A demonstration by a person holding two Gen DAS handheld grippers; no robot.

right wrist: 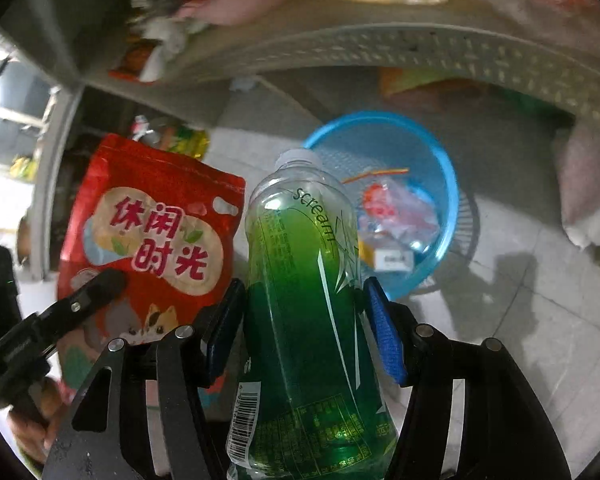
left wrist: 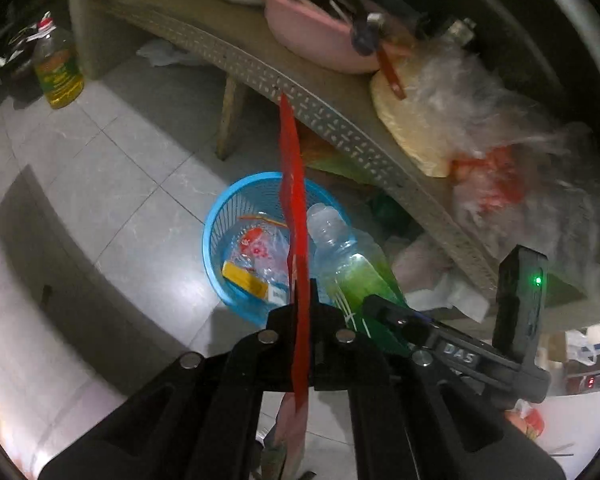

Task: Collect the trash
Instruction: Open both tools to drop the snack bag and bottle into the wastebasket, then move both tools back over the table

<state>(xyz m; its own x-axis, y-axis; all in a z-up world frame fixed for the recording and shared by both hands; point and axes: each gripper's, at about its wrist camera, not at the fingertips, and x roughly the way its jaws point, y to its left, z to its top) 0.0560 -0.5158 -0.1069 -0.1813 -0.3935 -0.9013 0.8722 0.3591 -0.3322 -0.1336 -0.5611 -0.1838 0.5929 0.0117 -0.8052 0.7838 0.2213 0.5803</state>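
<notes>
Holding two pieces of trash above the blue mesh basket [left wrist: 220,236], neither dropped yet. My left gripper [left wrist: 306,320] has its fingers pressed together on a red snack pouch [left wrist: 296,208], seen edge-on from my left wrist view; the right wrist view shows its glossy printed face [right wrist: 152,216], flat and crinkled foil with a cat print. My right gripper [right wrist: 304,328] has its blue-padded fingers pinching a clear plastic bottle [right wrist: 304,280], green label, smooth rounded shoulders, white cap pointing toward the basket. The basket sits on the pale tiled floor [left wrist: 112,168], just beside the woven-pattern tabletop [left wrist: 340,120], and already holds crumpled clear wrap and a yellow carton. My judgement: partway done, both items need releasing, and more plastic bags and tissue lie around.
</notes>
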